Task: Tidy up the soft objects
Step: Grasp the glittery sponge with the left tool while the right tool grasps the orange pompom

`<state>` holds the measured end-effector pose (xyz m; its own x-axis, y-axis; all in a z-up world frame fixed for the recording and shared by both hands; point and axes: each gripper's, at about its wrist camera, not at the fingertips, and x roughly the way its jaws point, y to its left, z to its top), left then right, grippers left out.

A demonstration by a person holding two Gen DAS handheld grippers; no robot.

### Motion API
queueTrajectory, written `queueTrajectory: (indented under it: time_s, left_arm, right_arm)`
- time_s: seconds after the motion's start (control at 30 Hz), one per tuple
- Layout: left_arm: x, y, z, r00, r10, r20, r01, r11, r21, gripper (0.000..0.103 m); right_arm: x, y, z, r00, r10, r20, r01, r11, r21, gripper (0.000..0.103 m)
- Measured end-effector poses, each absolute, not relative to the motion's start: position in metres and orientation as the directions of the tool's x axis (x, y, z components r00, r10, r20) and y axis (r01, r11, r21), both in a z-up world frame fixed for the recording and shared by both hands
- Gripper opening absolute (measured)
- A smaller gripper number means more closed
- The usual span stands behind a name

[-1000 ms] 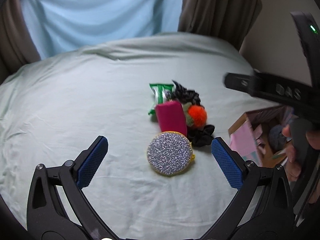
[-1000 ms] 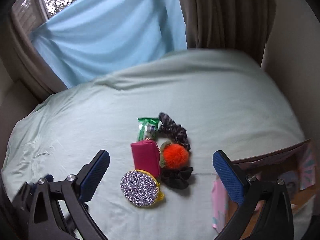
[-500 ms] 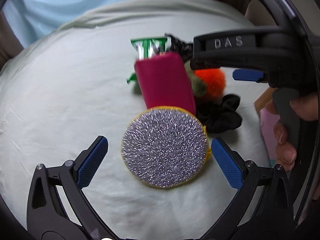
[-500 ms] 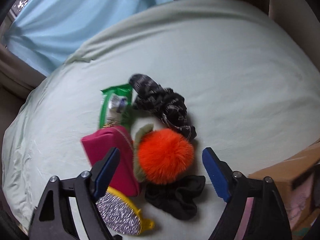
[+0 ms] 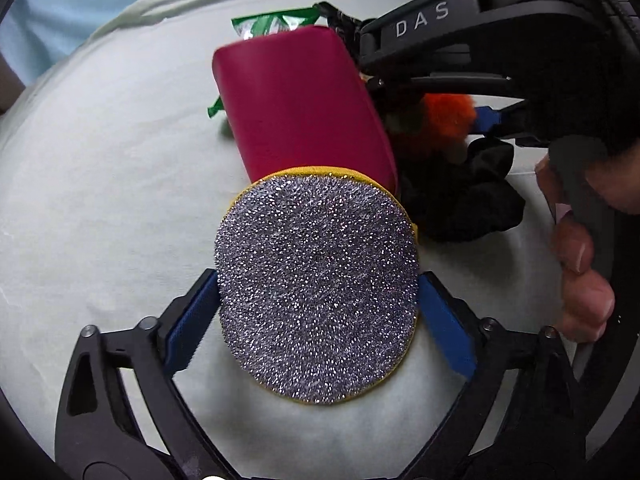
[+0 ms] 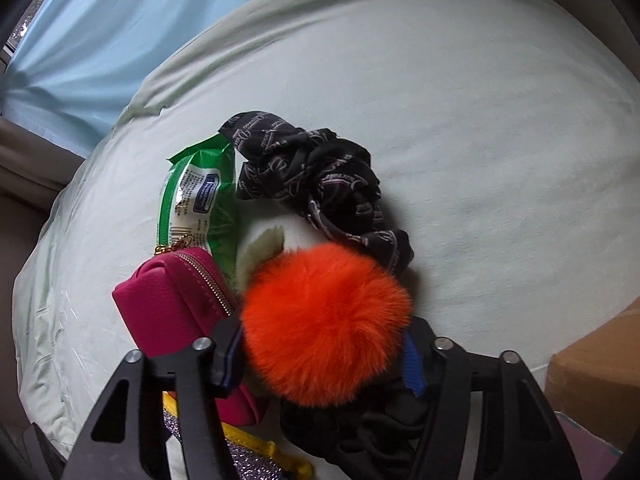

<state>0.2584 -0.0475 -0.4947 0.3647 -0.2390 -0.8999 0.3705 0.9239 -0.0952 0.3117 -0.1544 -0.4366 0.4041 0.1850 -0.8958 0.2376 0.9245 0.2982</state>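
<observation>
A round silver glitter pouch (image 5: 316,288) with a yellow rim lies on the pale green bed sheet (image 5: 100,200). My left gripper (image 5: 320,320) straddles it, jaws closing, and both blue pads touch its sides. Behind it lie a magenta zip pouch (image 5: 300,104) and a green wipes packet (image 6: 196,200). The orange pompom (image 6: 324,324) sits between the fingers of my right gripper (image 6: 322,360). Those jaws are closing too, and the fur bulges over both pads. A plain black scrunchie (image 5: 464,200) lies under the pompom, and a patterned black scrunchie (image 6: 316,184) beyond it.
A cardboard box (image 6: 596,384) stands off the bed at the lower right. A person's hand (image 5: 580,280) grips the right tool's handle at the right edge of the left wrist view. A light blue curtain (image 6: 120,20) hangs behind the bed. Bare sheet (image 6: 480,120) stretches to the right.
Both grippers dropped toward the pile. The left jaws narrowed onto the glitter pouch's sides. The right jaws narrowed from wide open onto the orange pompom.
</observation>
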Motion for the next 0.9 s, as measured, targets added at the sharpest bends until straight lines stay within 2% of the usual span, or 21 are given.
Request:
queueTrajectory:
  time_s: [0.13,0.27,0.33,0.43,0.9]
  left_arm:
    - [0.257,-0.049,-0.497,0.362,-0.243,-0.9,0.383,0.919,-0.094,0.082]
    - [0.257,-0.046,-0.496,0.349,-0.26,-0.901,0.405,0.908,-0.105,0.065]
    - [0.259,-0.043,-0.493,0.34,-0.269,-0.901,0.407,0.906,-0.117,0.048]
    - [0.261,-0.038,-0.489,0.331,-0.276,-0.902,0.404,0.906,-0.129,0.039]
    - [0.257,-0.023,-0.434,0.416,-0.312,-0.854,0.386,0.911,-0.145,0.037]
  right_arm:
    - [0.311,-0.152,-0.438,0.406,0.181,-0.896,0.231,0.928,0.292,0.042]
    - [0.31,-0.149,-0.437,0.41,0.166,-0.897,0.213,0.939,0.271,0.039]
    - [0.308,-0.149,-0.436,0.414,0.159,-0.896,0.201,0.944,0.261,0.038]
    - [0.304,-0.148,-0.432,0.425,0.155,-0.892,0.192,0.947,0.256,0.038]
    - [0.294,-0.137,-0.388,0.49,0.128,-0.862,0.176,0.954,0.242,0.037]
